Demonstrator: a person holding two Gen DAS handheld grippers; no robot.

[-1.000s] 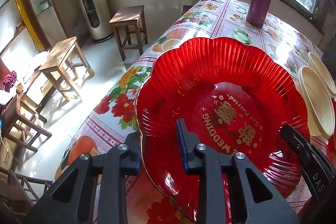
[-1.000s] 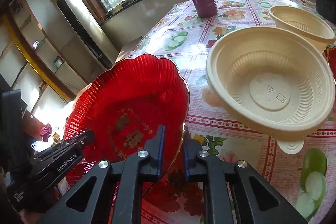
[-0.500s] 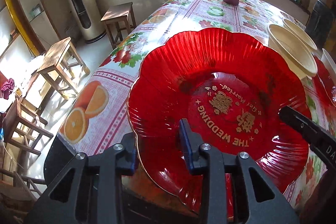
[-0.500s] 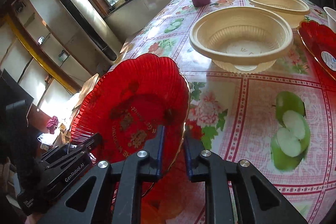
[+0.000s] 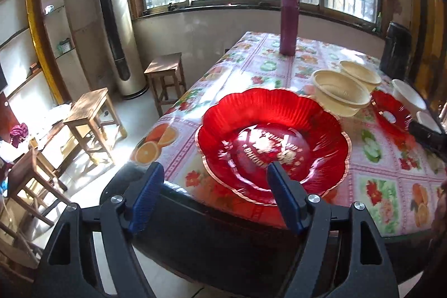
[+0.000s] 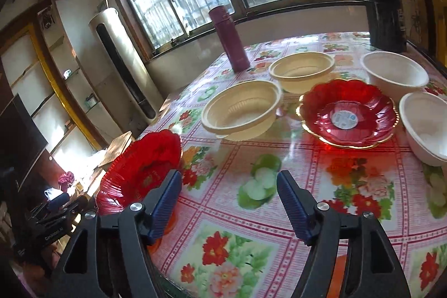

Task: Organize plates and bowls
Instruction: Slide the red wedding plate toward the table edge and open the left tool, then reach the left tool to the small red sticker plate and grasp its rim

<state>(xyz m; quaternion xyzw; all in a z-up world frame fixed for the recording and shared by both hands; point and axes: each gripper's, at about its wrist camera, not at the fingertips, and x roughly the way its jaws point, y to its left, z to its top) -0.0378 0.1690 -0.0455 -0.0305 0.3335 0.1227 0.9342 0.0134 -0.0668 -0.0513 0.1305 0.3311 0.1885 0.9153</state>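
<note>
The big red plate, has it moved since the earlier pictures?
Yes. The big red plate now lies nearer the table's front edge, farther from the purple flask; both claws have just opened and released it.

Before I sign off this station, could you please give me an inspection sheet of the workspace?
Surface: table under a floral cloth.
Job's things: large red plate at the near left edge; small red plate; two cream bowls; two white bowls.
Clutter: purple flask, dark canister.
Grippers: left gripper and right gripper both open, jaws just opened, nothing between them.
Cables: nothing seen.
Surroundings: wooden stools, tall standing unit, barred windows.
</note>
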